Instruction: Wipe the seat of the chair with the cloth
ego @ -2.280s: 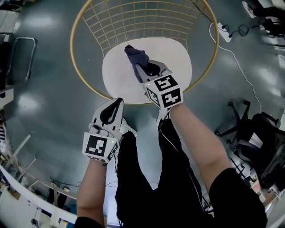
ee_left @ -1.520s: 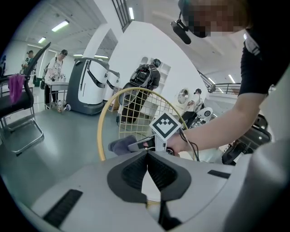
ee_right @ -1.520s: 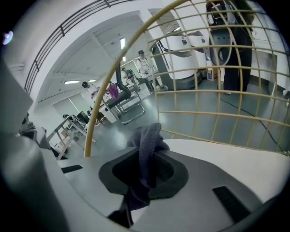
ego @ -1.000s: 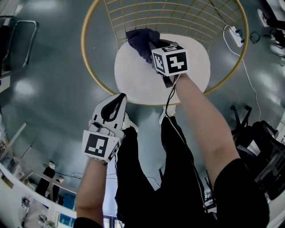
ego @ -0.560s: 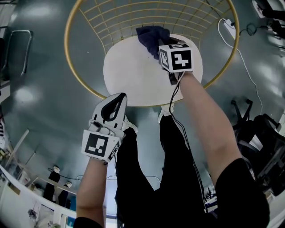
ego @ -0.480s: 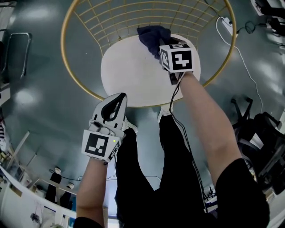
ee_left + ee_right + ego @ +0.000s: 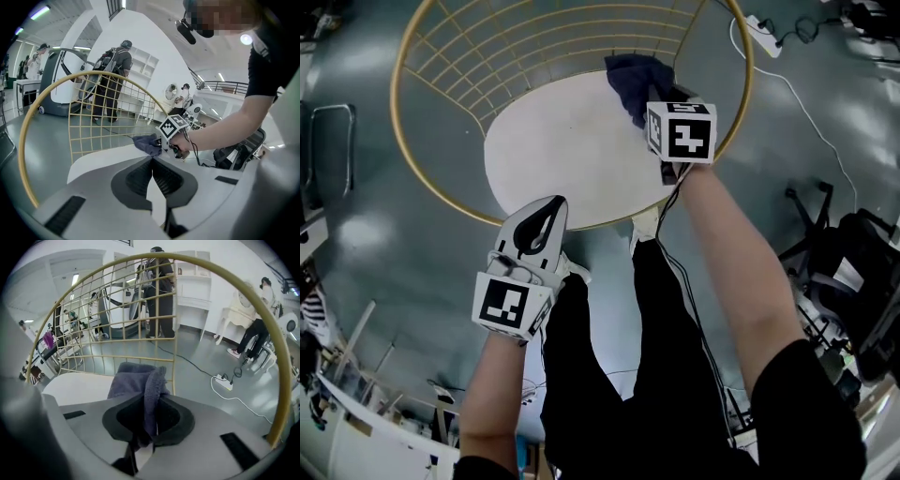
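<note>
Between the fingers of the right gripper (image 7: 149,414), a fold of dark blue-grey cloth (image 7: 139,376) is pinched tight; the fingers close on it with only the fabric between them. The rest of the cloth bunches out ahead of the fingers and rests on the white seat (image 7: 75,385), close against the wire back of the chair (image 7: 282,385).

From the head view, the right gripper (image 7: 649,101) reaches out over the far right part of the oval seat (image 7: 562,155). The cloth (image 7: 633,77) sits at that edge of the seat, just beyond the gripper's marker cube.

The left gripper (image 7: 152,163) has its fingers pressed together at the tips with nothing between them. In the head view it (image 7: 547,210) hangs nearer the person, its tip over the front edge of the seat, well apart from the cloth.

A gold ring and a gold wire grid frame the seat. Around the chair is a grey-green floor (image 7: 356,234), with a white power strip (image 7: 762,26) and its cable at the upper right. The person's dark trouser legs (image 7: 609,375) fill the lower middle.
</note>
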Available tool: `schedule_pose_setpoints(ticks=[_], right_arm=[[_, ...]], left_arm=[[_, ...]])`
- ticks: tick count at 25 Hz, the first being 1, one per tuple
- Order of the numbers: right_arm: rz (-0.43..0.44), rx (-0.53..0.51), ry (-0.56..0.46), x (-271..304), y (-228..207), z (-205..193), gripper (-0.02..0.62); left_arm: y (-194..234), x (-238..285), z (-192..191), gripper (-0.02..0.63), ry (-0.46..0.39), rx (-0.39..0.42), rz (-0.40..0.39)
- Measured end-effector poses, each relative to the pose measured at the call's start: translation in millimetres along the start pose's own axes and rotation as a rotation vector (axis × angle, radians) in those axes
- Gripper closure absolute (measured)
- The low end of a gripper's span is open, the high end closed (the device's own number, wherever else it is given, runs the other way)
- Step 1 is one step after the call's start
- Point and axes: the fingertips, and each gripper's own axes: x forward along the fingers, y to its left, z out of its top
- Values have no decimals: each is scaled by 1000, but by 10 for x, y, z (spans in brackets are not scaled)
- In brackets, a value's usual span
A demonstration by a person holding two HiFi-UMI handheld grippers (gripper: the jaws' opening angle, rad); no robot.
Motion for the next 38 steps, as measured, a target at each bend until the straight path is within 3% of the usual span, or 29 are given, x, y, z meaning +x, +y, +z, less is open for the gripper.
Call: schedule_pose_setpoints(ticks=[9,23,29,32,38], right_arm=[[-93,129,-26,-345,-434,-338,541],[-102,203,9,-673,-468,-805,543],[53,229,-84,-1292,-95,-709,543],[126,161,-162,-1592,163,-446,543],[287,63,-259,-2344,743,-449,543]], left_arm=[[-317,165,118,589,-3,43,-53],[-632,16,59,589,-13,62,-50],[-792,-417,258,589,-18,51,-30],[-797,-588,414,589,-69,71,-9],[-1070,-1079,476,589,-141,104,45]])
